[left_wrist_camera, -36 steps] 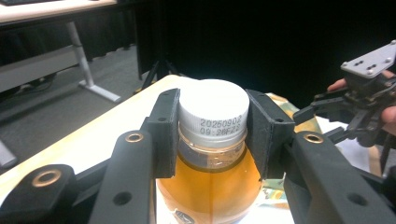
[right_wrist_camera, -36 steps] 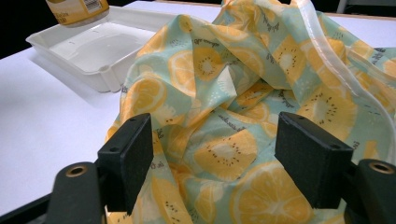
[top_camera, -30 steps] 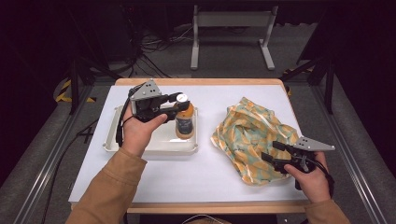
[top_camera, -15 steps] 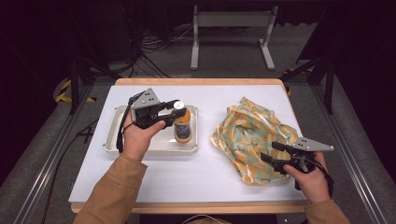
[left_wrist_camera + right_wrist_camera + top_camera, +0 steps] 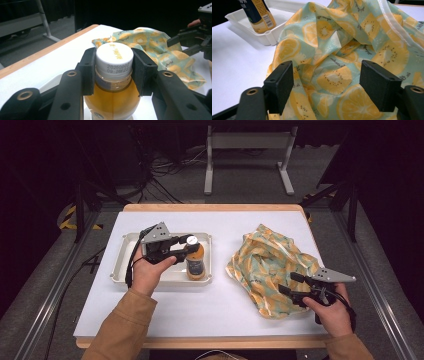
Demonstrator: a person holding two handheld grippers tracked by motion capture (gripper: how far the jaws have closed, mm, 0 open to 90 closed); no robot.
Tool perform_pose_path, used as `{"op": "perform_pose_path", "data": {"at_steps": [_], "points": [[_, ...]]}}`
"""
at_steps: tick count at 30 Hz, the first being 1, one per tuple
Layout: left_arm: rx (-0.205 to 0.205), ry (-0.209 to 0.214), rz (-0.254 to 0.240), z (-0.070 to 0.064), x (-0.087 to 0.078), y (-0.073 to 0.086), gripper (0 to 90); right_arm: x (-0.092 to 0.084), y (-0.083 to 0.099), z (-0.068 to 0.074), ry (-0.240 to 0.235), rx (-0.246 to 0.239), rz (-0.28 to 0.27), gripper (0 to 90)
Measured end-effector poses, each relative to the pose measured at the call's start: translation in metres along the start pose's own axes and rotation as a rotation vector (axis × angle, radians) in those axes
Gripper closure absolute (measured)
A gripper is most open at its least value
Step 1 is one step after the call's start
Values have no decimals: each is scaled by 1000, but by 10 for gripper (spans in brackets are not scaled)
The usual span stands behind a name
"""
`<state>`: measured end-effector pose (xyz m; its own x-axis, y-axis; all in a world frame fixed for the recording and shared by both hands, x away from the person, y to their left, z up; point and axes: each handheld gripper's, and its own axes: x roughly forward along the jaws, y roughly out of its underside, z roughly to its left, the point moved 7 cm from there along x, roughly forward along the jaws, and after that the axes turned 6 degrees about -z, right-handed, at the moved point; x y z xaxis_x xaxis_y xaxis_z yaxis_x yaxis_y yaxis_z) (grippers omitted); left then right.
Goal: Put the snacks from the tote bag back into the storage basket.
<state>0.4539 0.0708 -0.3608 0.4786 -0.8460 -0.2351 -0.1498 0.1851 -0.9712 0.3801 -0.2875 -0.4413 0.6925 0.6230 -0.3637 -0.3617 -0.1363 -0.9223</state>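
A: From the high view, what's the left gripper (image 5: 186, 245) doing?
B: Its fingers pinch the white cap of the bottle (image 5: 195, 263), amber liquid with a dark label, upright in the white tray (image 5: 121, 262) on the surface (image 5: 220, 305). A second ago the bottle hung higher; it has come down to the tray floor.
A: The left gripper view?
B: The pads press both sides of the cap (image 5: 114, 60).
A: And the right gripper view?
B: The right gripper (image 5: 325, 85) has its fingers spread over the citrus-print cloth bag (image 5: 342, 62), unmoved.
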Motion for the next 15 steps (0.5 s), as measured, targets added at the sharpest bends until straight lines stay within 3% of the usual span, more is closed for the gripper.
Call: {"op": "perform_pose_path", "data": {"at_steps": [6,15], "points": [[17,9,1,0,-1,4,582,2,1,1,-3,-4,5,276],[7,21,8,0,-1,11,582,2,2,1,-6,-3,10,276]]}}
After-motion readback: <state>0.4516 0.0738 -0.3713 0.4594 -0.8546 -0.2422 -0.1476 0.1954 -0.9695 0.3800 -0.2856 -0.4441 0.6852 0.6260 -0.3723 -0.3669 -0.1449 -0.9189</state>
